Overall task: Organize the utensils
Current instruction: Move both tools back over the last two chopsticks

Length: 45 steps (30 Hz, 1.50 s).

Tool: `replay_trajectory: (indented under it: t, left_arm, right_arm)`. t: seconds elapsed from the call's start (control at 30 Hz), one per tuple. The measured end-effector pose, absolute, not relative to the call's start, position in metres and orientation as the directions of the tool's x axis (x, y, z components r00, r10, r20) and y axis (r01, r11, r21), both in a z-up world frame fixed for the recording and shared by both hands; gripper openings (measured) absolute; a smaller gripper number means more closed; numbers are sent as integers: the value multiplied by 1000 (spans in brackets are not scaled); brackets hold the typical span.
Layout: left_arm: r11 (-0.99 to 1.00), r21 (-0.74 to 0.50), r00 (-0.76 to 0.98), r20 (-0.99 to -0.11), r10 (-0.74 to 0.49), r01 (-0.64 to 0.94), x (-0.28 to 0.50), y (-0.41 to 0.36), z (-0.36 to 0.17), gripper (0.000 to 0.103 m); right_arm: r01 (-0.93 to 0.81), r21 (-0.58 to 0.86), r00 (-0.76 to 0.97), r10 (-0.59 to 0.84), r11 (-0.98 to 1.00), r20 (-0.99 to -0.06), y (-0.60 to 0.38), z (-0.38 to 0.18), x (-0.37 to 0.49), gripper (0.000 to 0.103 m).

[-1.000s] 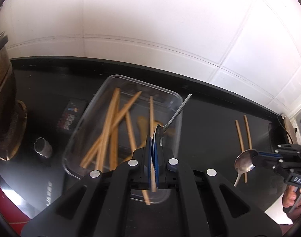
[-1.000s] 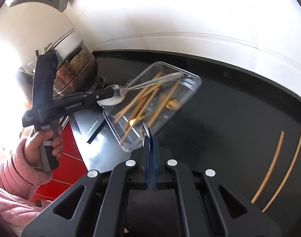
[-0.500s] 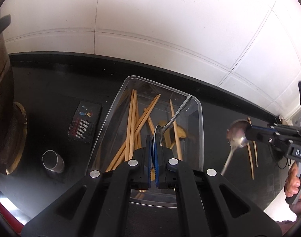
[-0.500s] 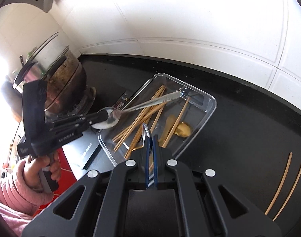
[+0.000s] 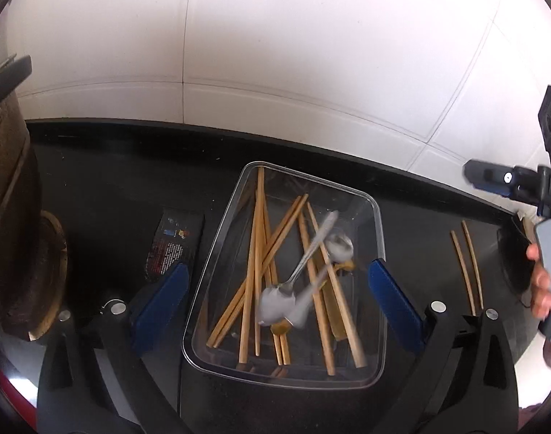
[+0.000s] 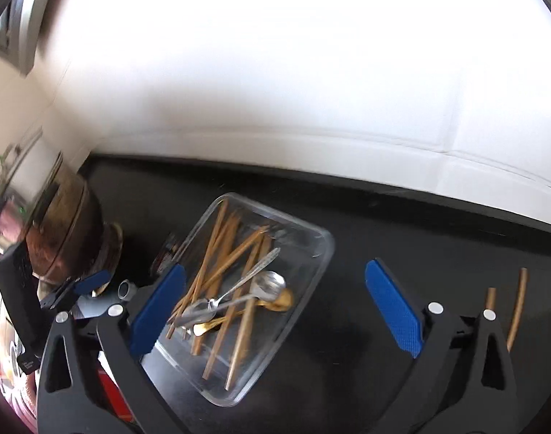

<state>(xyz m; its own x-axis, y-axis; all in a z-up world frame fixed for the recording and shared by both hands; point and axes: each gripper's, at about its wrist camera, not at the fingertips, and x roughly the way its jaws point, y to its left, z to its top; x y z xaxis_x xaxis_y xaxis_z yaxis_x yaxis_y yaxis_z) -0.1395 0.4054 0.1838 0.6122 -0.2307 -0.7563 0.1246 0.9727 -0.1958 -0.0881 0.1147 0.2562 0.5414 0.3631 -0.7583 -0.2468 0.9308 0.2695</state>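
Observation:
A clear plastic tray (image 5: 378,224) on the black counter holds several wooden chopsticks (image 5: 253,253), a gold spoon and two silver spoons (image 5: 275,302), both blurred. My left gripper (image 5: 279,289) is open and empty, its blue pads on either side of the tray. My right gripper (image 6: 275,311) is open and empty above the counter, the tray (image 6: 322,249) toward its left pad, the silver spoons (image 6: 270,285) lying in it. Two loose chopsticks (image 5: 467,267) lie on the counter to the right; they also show in the right wrist view (image 6: 516,307).
A large brown pot (image 5: 11,224) stands at the left. A dark printed packet (image 5: 174,242) lies left of the tray, and a small metal cup (image 6: 125,289) near the pot. A white tiled wall (image 5: 275,54) backs the counter.
Both grippers have opened and let go of their silver spoons, which have dropped into the tray. Both grippers have come closer over the tray.

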Motion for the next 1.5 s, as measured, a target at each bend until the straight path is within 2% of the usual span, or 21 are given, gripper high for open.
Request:
replay_trajectory:
  t: [0.13, 0.3, 0.5, 0.7, 0.87, 0.97, 1.1, 1.3, 1.5]
  left_arm:
    - [975, -194, 587, -779, -219, 106, -140, 398, 180, 97]
    - [973, -192, 541, -808, -233, 131, -122, 362, 184, 97]
    - [958, -163, 473, -842, -261, 237, -120, 286, 182, 97]
    - [944, -97, 401, -888, -226, 316, -124, 192, 163, 97]
    - [899, -81, 324, -916, -238, 431, -133, 111, 150, 97]
    - [880, -64, 294, -929, -224, 470, -137, 65, 140, 97]
    - [864, -51, 283, -934, -219, 500, -144, 21, 131, 97]
    - [890, -28, 292, -940, -179, 454, -146, -8, 116, 97]
    - [930, -55, 261, -952, -159, 363, -138, -7, 103, 97]
  right_arm:
    - [-99, 254, 586, 262, 962, -767, 56, 251, -98, 96]
    - [193, 245, 571, 94, 950, -816, -30, 219, -125, 96]
    - [452, 202, 423, -10, 869, -906, -142, 147, -193, 96]
    - [590, 141, 304, -57, 795, -951, -216, 109, -238, 96]
    - [593, 178, 303, -12, 786, -953, -239, 109, -233, 96]
    - [513, 181, 291, 28, 839, -956, -233, 112, -207, 96]
    - [418, 120, 266, 5, 901, -964, -210, 115, -180, 96]
    - [333, 107, 224, 32, 937, -974, -205, 111, -151, 96]
    - [286, 86, 216, 23, 954, -976, -200, 105, -138, 96]
